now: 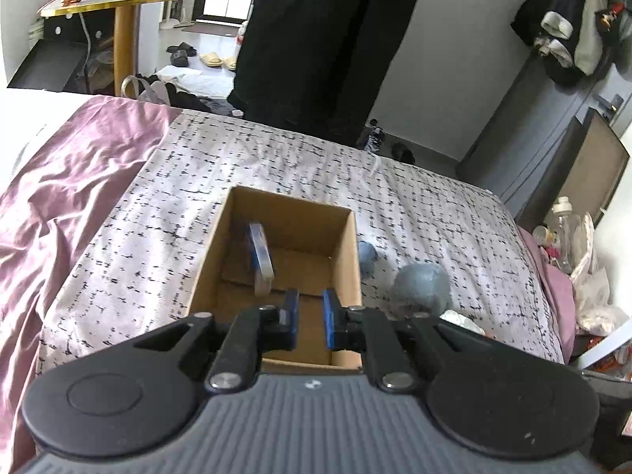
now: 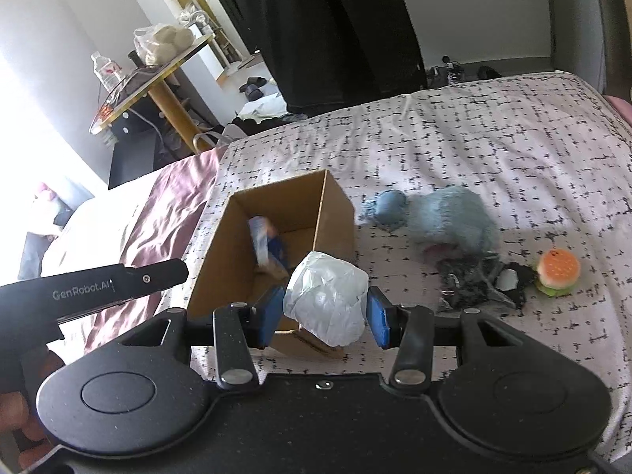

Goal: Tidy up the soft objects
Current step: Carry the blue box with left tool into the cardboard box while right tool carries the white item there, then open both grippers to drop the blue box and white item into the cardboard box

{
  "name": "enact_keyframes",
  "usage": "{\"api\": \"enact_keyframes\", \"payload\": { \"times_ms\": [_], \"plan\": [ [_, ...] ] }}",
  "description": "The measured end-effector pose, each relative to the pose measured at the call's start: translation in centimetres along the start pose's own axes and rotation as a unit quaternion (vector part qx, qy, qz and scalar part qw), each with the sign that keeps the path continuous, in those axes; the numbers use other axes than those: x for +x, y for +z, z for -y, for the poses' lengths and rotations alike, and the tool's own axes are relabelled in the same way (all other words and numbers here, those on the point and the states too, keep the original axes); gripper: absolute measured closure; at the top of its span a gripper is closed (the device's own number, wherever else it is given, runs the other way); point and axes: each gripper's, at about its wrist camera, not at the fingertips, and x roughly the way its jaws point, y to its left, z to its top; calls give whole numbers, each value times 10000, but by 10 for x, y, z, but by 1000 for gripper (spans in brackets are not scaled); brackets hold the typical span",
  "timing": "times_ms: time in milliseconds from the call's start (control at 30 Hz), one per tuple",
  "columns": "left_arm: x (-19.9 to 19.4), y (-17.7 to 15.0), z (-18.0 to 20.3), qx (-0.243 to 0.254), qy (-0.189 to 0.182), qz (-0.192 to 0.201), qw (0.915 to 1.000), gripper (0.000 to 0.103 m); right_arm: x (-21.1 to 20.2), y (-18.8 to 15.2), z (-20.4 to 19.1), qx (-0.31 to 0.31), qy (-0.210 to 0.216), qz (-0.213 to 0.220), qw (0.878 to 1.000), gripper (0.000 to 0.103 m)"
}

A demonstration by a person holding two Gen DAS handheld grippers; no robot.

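Note:
An open cardboard box stands on the patterned bedspread. Inside it a blurred blue-and-white object leans against the left wall. My left gripper hangs over the box's near end, its blue pads close together with nothing between them. My right gripper is shut on a white crumpled bundle just above the box's near right corner. To the right of the box lies a blue plush toy. A small burger toy sits further right.
A dark net-like cloth lies beside the burger. Pink bedding covers the bed's left side. A person in black stands at the far edge. A gold-edged table stands behind. Bottles and bags crowd the right edge.

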Motion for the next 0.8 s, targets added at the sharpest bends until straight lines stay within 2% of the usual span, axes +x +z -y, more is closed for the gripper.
{"api": "enact_keyframes", "payload": {
  "times_ms": [300, 500, 600, 800],
  "plan": [
    [11, -4, -35, -347, 209, -224, 9989, 90, 26, 2, -20, -135, 75, -211, 9997, 58],
    [11, -10, -56, -605, 345, -319, 9971, 84, 48, 7, -36, -223, 223, -361, 9988, 58],
    [10, -12, -64, -737, 447, -351, 9957, 75, 59, 8, -45, -237, 316, -458, 9982, 58],
    [7, -13, -80, -903, 680, -359, 9929, 50, 83, 4, -58, -142, 511, -737, 9959, 56]
  ]
}}
